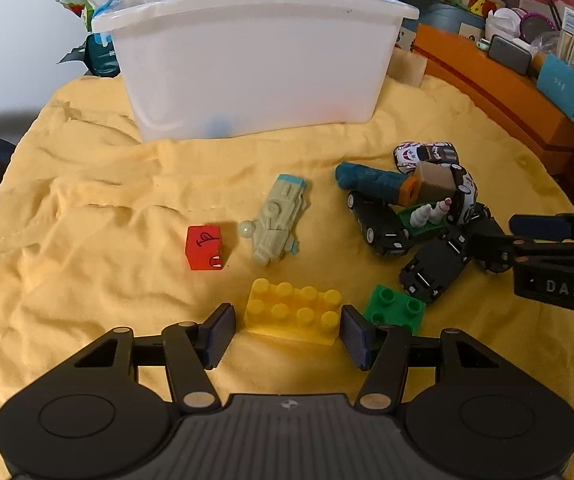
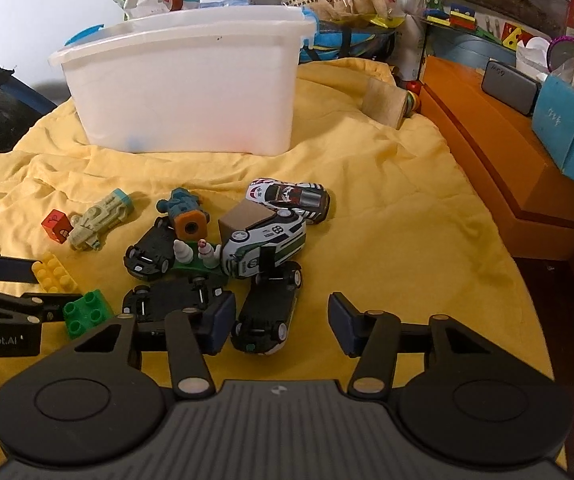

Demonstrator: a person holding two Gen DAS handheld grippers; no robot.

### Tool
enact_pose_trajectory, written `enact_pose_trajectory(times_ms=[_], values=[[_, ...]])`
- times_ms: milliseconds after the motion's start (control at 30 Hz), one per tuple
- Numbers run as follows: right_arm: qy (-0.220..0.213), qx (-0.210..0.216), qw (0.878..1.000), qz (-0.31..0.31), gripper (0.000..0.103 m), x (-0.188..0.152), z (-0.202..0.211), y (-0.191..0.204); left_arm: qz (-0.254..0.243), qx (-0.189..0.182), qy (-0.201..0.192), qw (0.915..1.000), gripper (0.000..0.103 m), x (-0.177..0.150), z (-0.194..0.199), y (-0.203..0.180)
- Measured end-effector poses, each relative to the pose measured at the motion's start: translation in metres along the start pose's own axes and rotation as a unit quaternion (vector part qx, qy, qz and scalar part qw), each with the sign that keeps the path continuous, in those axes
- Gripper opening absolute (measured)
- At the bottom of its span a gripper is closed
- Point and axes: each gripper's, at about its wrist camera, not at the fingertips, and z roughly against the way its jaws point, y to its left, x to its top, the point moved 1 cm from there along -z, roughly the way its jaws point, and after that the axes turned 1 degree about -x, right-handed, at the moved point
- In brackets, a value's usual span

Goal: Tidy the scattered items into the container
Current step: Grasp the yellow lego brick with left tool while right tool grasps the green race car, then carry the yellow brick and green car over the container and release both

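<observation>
The translucent white plastic bin (image 1: 247, 60) stands behind one yellow eight-stud block (image 1: 293, 314) between the left gripper's (image 1: 288, 334) open, empty fingers, while the right gripper's (image 2: 281, 322) part-open fingers straddle one overturned black toy car (image 2: 265, 316) ungripped.

Rumpled yellow cloth (image 1: 87, 200), white bin (image 1: 247, 60), toy cars (image 2: 265, 236), blocks (image 1: 293, 314)

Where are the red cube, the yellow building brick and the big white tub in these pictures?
red cube (image 1: 203, 247): left wrist view, on its front face.
yellow building brick (image 1: 293, 314): left wrist view, on its studded top.
white tub (image 2: 183, 96): right wrist view, on its front wall.
</observation>
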Motion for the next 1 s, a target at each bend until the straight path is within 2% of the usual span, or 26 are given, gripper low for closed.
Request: enact_pose_trajectory(times_ms=[167,267,433,667,1000], values=[[0.015,0.009,1.0,-0.01,0.049,-0.002,-0.009,0.001,-0.005,-0.008,-0.001,1.0,0.055,-0.001,0.001,-0.001],[0.017,0.025,0.999,-0.015,0.037,-0.001,-0.011,0.001,-0.007,-0.01,-0.001,0.9999,0.054,-0.001,0.003,-0.002],[0.015,0.039,0.999,-0.025,0.023,0.0,-0.007,-0.002,-0.003,-0.013,-0.001,0.9999,0.053,-0.001,0.004,-0.001],[0.005,0.038,0.999,-0.024,0.019,-0.003,0.006,-0.01,0.011,-0.016,-0.012,0.9998,0.053,0.003,0.013,0.003],[-0.02,0.042,0.999,-0.015,0.019,0.01,0.028,-0.012,0.036,0.007,-0.042,0.9984,0.053,0.028,0.044,0.026]])
